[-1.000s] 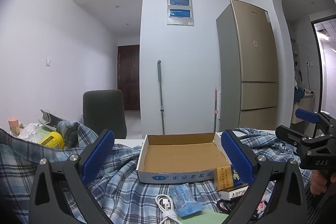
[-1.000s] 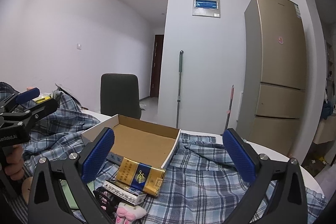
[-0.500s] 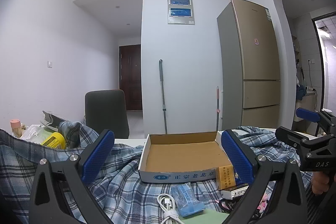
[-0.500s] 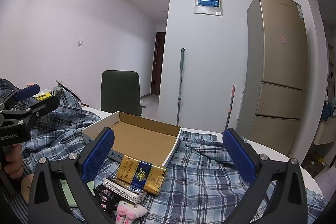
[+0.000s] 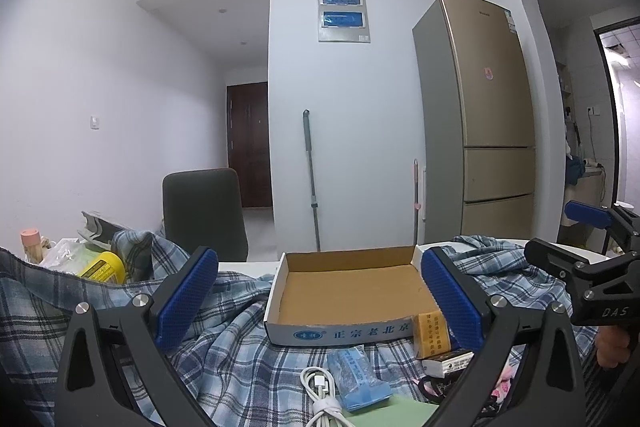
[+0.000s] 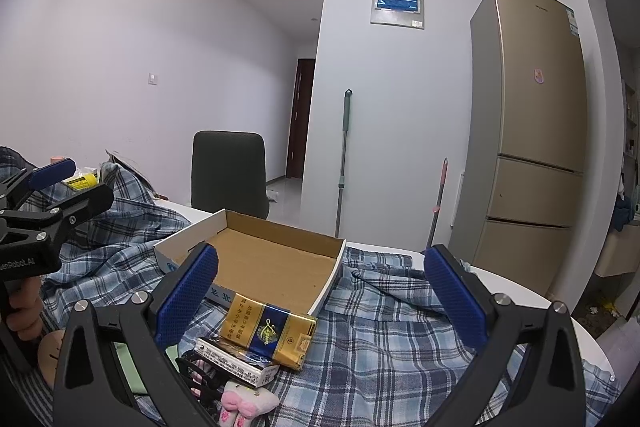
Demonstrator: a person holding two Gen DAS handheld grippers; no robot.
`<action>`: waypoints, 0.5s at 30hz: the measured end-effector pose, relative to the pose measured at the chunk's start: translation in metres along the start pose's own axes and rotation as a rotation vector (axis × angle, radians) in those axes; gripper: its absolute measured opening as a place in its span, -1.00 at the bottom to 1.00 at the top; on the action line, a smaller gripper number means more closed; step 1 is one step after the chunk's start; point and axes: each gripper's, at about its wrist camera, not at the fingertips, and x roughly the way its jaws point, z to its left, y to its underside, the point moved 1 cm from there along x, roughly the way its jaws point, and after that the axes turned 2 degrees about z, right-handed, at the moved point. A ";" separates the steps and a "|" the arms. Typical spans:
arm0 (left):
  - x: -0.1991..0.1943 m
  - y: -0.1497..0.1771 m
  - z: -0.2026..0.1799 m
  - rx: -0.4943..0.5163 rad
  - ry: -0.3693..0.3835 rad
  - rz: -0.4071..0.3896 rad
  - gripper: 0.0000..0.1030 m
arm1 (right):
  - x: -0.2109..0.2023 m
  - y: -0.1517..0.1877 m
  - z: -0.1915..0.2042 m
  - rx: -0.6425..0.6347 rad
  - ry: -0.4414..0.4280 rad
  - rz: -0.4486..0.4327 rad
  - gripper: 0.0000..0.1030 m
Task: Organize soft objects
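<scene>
A blue plaid shirt lies crumpled across the table. On it sits an empty shallow cardboard box. A small pink plush toy lies at the near edge, beside a gold cigarette carton and a white pack. My left gripper is open, hovering above the shirt in front of the box. My right gripper is open too, held above the carton and plush. Each gripper shows in the other's view, held by a hand.
A blue tissue pack, a white cable and a green sheet lie near the front. A yellow container sits at the left. Behind the table stand a dark chair, a mop and a gold fridge.
Both grippers have tilted up and drawn back slightly, so the box and items sit lower in view. Both stay open and empty.
</scene>
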 end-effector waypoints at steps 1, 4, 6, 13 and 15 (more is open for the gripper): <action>0.000 0.000 0.000 0.002 0.000 0.000 1.00 | 0.000 0.000 -0.001 0.000 0.000 0.000 1.00; 0.000 0.000 0.000 0.002 0.001 0.000 1.00 | 0.000 0.000 0.000 0.001 0.000 0.000 1.00; 0.000 0.000 -0.001 0.001 0.001 0.000 1.00 | 0.000 0.000 0.000 0.001 0.001 -0.001 1.00; -0.002 -0.001 -0.002 0.009 0.013 -0.015 1.00 | 0.000 -0.001 0.000 0.001 0.001 -0.004 1.00; -0.002 -0.001 -0.004 0.020 0.015 -0.015 1.00 | -0.001 -0.001 -0.001 0.000 0.001 -0.007 1.00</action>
